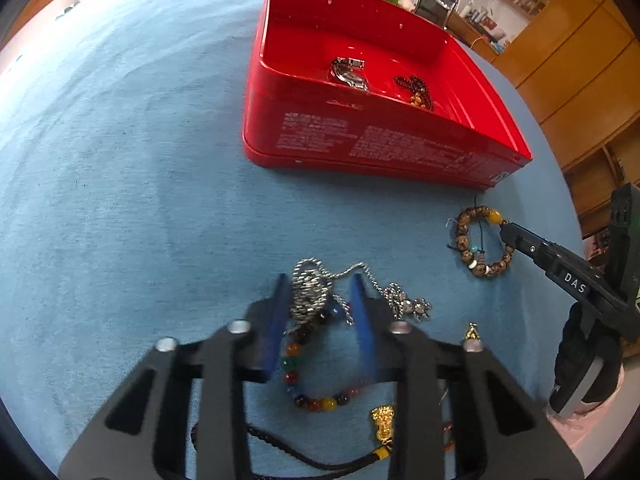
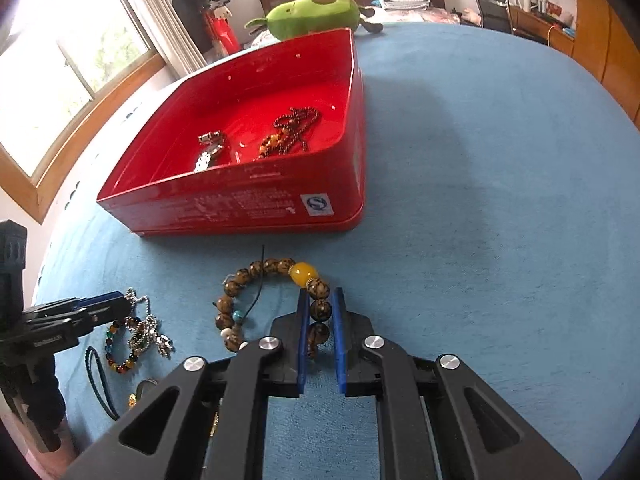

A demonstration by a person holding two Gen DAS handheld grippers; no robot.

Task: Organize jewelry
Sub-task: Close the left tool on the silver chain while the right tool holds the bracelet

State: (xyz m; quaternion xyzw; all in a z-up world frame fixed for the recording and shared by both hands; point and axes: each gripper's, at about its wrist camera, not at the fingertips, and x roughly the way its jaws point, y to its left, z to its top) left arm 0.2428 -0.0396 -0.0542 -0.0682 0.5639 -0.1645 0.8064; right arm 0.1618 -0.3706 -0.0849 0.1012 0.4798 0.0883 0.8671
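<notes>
My left gripper (image 1: 318,280) points down at a heaped silver chain (image 1: 308,292) on the blue cloth. The chain lies between the blue pads, with a gap still showing on its right side. A coloured bead bracelet (image 1: 316,400) lies under the jaws. My right gripper (image 2: 320,294) is shut on the brown wooden bead bracelet (image 2: 240,280), which rests on the cloth; the pads pinch beads just below its yellow bead. In the left wrist view, the right gripper (image 1: 505,233) meets that bracelet (image 1: 464,236). The open red tin (image 2: 240,208) holds a metal watch (image 2: 208,152) and a dark bead string (image 2: 292,128).
A silver pendant (image 1: 408,306), a small gold pendant (image 1: 472,330) and a gold charm (image 1: 384,424) on a black cord lie near the left gripper. A green plush toy (image 2: 312,14) sits behind the tin. Blue cloth (image 2: 480,200) stretches to the right.
</notes>
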